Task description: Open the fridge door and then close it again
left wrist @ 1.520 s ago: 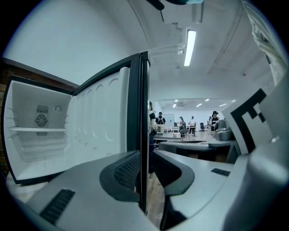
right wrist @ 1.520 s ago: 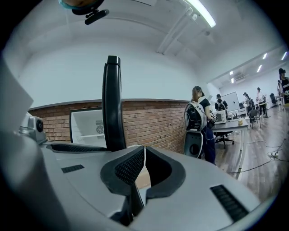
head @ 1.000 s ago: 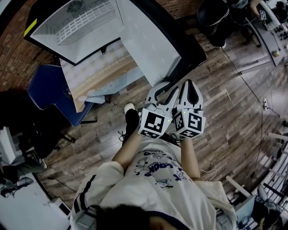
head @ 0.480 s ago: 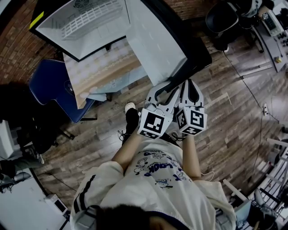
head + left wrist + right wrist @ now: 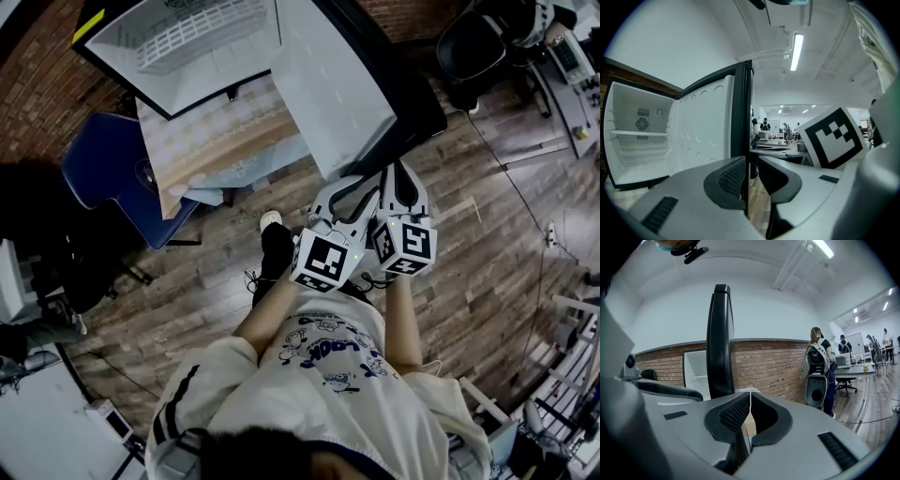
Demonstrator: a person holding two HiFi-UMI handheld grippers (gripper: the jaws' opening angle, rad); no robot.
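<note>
The fridge (image 5: 178, 42) stands open with its white inside showing. Its door (image 5: 328, 84) is swung out toward me, white inner face up in the head view. My left gripper (image 5: 349, 185) is shut on the door's free black edge (image 5: 743, 108), which runs between its pads (image 5: 731, 176). My right gripper (image 5: 401, 173) is beside it on the door's outer side, jaws shut with nothing between them. In the right gripper view the door edge (image 5: 721, 343) stands just left of the right gripper (image 5: 750, 406).
A blue chair (image 5: 103, 178) and a wooden board (image 5: 216, 141) sit left of the door. A black office chair (image 5: 478, 42) stands at the upper right. A person with a backpack (image 5: 818, 362) stands by the brick wall. My foot (image 5: 270, 225) is below the door.
The right gripper has edged a little along the door's outer side. The left gripper keeps its hold on the door edge.
</note>
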